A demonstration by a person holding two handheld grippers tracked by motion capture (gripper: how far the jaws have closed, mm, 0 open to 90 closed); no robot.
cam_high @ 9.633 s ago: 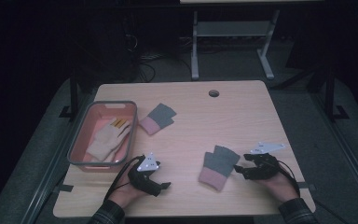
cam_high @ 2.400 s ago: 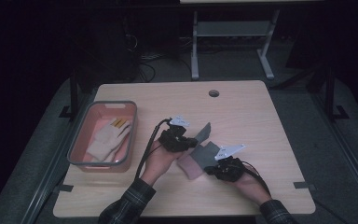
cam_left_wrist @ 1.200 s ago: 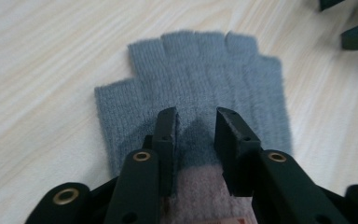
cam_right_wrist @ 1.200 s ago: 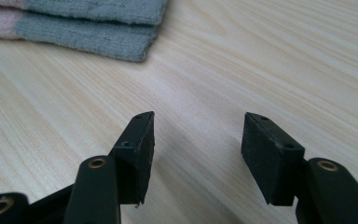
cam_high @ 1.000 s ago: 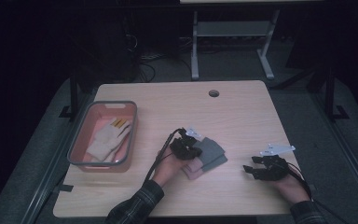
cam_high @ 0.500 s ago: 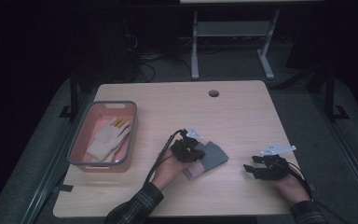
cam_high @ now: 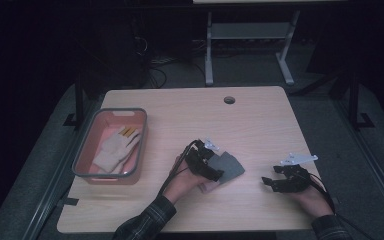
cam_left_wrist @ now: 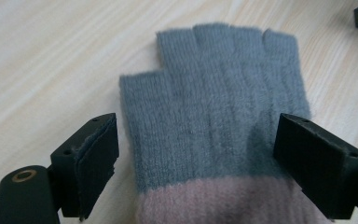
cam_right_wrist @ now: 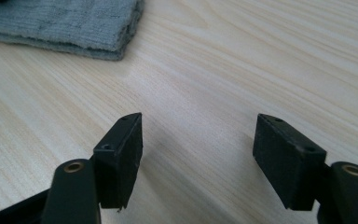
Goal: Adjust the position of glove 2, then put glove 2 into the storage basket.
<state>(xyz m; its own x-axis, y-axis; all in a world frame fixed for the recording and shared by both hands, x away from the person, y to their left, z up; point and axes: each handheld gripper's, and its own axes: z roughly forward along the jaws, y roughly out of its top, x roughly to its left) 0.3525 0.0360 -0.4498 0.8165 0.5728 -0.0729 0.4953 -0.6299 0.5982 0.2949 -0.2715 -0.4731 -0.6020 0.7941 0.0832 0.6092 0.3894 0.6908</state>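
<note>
L claw (cam_left_wrist: 198,154) wide apart, straddles grey glove (cam_left_wrist: 214,112), no grip | R claw (cam_right_wrist: 198,154) wide apart, empty, over bench (cam_right_wrist: 261,56) | glove flat mid-bench, long axis along L claw, fingers point away, pink cuff nearest

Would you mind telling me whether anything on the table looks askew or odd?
Nothing stands out. The grey gloves lie stacked flat on the table, edges roughly aligned, and the basket sits level.
</note>
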